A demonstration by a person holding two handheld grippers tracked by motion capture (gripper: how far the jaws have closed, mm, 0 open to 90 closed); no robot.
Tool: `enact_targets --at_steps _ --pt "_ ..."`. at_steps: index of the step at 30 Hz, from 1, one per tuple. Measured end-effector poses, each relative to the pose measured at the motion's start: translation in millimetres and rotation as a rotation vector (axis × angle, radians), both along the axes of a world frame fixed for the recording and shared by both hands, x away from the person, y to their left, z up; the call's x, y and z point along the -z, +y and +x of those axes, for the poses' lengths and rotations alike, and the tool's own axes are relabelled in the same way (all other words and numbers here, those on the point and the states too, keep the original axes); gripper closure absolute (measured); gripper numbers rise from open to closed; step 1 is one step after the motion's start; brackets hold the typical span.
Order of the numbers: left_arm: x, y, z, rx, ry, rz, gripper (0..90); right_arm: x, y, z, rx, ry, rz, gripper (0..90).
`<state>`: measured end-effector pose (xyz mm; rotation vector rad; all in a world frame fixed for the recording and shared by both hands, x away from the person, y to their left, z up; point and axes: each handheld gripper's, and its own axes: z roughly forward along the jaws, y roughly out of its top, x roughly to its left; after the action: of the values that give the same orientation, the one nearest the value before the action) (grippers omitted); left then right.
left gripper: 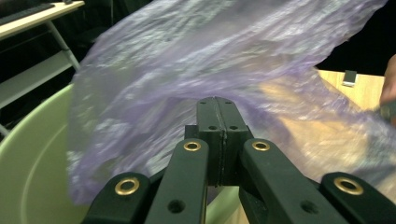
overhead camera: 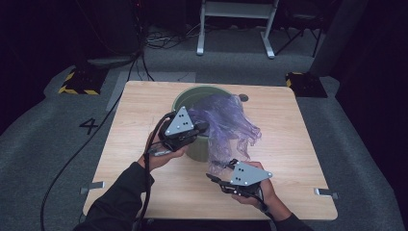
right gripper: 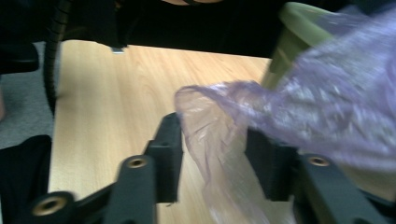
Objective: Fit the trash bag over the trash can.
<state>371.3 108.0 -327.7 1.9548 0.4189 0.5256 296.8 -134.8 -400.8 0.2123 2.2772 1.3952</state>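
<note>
Bag: a thin purple plastic bag (overhead camera: pixel 226 122) drapes over the rim of the green bin (overhead camera: pixel 192 98) and spills down its near side toward the front of the surface (overhead camera: pixel 298 159).
Bin: stands upright near the middle of the wooden surface, its mouth partly covered by the bag.
Left gripper (overhead camera: pixel 201 127): at the bin's rim, jaws pressed together, with the bag film lying right at their tips; whether film is pinched between them cannot be told.
Right gripper (overhead camera: pixel 216 178): low over the surface in front of the bin, jaws apart, the bag's trailing end hanging between them, pads not pressing on it.
</note>
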Motion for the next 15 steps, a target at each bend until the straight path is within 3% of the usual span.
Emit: enact_targets --at_steps 3,6,7,10,13,15 --pt "-1.0 8.3 -0.1 -0.001 0.017 -0.038 89.3 -2.4 -9.7 -2.6 0.026 -0.001 0.013 47.1" --pt "-4.0 7.5 -8.8 0.015 0.004 -0.060 66.4 -4.0 -20.5 -5.8 0.045 0.001 0.021 43.5" --pt "-5.0 5.1 -12.0 0.029 0.011 -0.059 53.2 -3.9 -24.2 -7.0 0.052 0.001 0.026 43.7" --pt "-5.0 -4.2 -22.6 0.069 0.014 -0.053 33.9 -1.4 -28.7 -6.6 0.054 0.018 0.029 48.0" --pt "-1.9 -17.8 -32.2 0.105 0.025 -0.053 23.0 4.0 -25.3 -5.2 0.055 0.033 0.010 48.4" --pt "1.9 -27.9 -37.1 0.127 0.020 -0.028 20.3 7.0 -23.6 -5.9 0.049 0.041 0.009 47.9"
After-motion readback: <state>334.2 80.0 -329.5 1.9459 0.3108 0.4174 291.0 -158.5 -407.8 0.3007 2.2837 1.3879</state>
